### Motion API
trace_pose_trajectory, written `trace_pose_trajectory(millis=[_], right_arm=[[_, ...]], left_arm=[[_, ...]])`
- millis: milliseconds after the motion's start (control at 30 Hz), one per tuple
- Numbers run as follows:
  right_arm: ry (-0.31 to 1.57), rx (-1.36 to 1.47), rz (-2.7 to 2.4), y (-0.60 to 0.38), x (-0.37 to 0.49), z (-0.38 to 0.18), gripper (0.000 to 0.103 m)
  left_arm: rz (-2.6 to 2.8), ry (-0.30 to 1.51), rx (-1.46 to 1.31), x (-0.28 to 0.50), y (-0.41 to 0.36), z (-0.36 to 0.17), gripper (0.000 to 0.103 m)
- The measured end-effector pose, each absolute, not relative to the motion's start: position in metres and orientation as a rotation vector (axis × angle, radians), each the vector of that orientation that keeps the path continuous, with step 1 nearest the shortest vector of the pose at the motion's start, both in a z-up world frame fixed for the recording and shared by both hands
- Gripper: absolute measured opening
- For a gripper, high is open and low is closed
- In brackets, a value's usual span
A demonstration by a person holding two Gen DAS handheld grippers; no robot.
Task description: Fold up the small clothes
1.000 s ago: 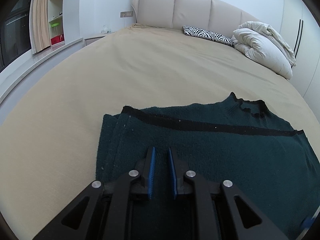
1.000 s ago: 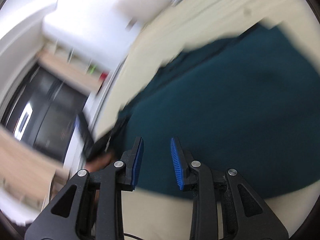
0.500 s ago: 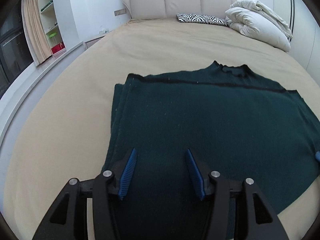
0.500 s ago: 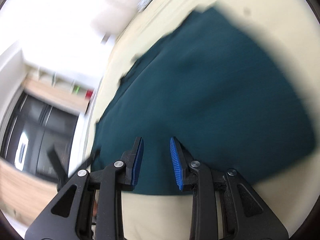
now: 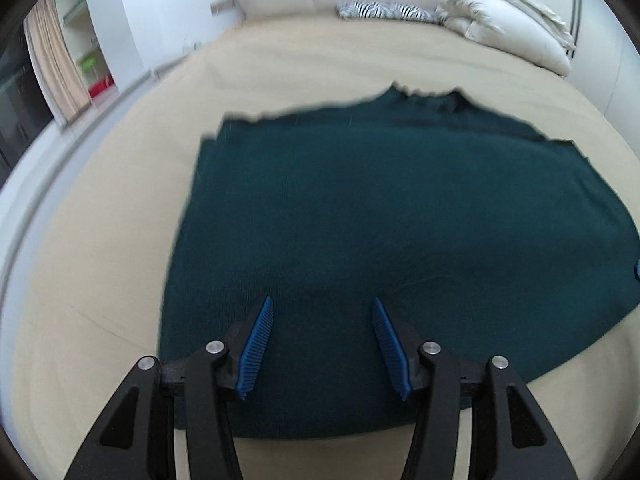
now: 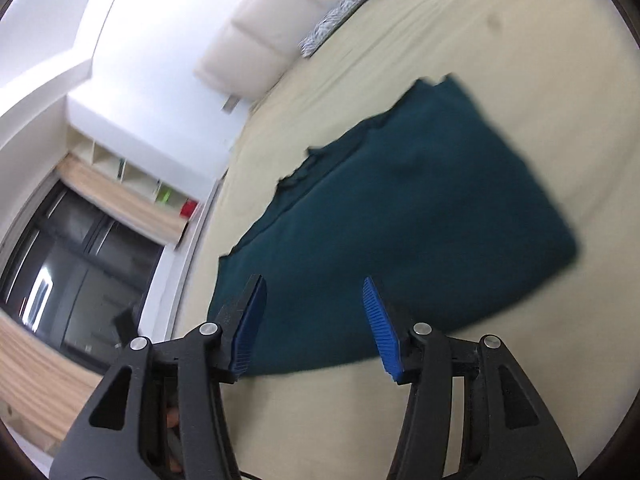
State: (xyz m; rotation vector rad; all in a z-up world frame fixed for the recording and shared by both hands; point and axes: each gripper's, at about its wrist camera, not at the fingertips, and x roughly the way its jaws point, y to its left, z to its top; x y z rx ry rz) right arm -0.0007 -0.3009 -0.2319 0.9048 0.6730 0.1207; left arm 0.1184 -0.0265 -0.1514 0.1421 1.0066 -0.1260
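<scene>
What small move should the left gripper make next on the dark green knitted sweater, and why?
Probably lower the left gripper onto the near hem of the dark green knitted sweater and close. The sweater lies flat on the beige bed sheet, sleeves apparently folded in, and the fingers, having just been opening, hang apart above the fabric with nothing pinched.

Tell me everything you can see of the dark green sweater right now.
The dark green sweater lies flat on the beige bed sheet, folded into a rough rectangle. It looks like a soft knit. Its collar end points toward the headboard; layered edges show along its left side in the left wrist view. The left gripper and the right gripper are both over its near edge, jaws open and just widened, pinching no cloth. Only the sheet seems to touch it.
</scene>
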Motion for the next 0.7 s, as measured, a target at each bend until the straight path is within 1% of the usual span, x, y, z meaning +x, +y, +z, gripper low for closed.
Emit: trace_pose_trajectory(millis=[33, 67, 200, 233, 300, 400, 600, 700], right_arm=[[0.688, 0.897, 0.142, -0.274, 0.024, -0.235, 0.05], [0.718, 0.887, 0.145, -0.264, 0.041, -0.243, 0.05], [0.78, 0.88, 0.059, -0.258, 0.075, -0.272, 0.05], [0.783, 0.894, 0.034, -0.249, 0.079, -0.274, 0.048], [0.744, 0.969, 0.045, -0.251, 0.069, -0.287, 0.048], [0.715, 0.959, -0.011, -0.262, 0.051, -0.287, 0.048], [0.663, 0.956, -0.159, -0.306, -0.007, -0.27, 0.048], [0.643, 0.901, -0.224, -0.306, -0.033, -0.255, 0.05]], left_arm=[[-0.13, 0.987, 0.146, 0.118, -0.023, -0.151, 0.061], [-0.132, 0.981, 0.166, 0.117, -0.024, -0.151, 0.061], [-0.128, 0.973, 0.193, 0.116, -0.026, -0.153, 0.062], [-0.127, 0.969, 0.195, 0.115, -0.026, -0.153, 0.062], [-0.128, 0.962, 0.204, 0.113, -0.027, -0.153, 0.063], [-0.131, 0.957, 0.205, 0.112, -0.025, -0.155, 0.063], [-0.13, 0.953, 0.208, 0.113, -0.026, -0.156, 0.063], [-0.13, 0.951, 0.206, 0.114, -0.026, -0.157, 0.063]])
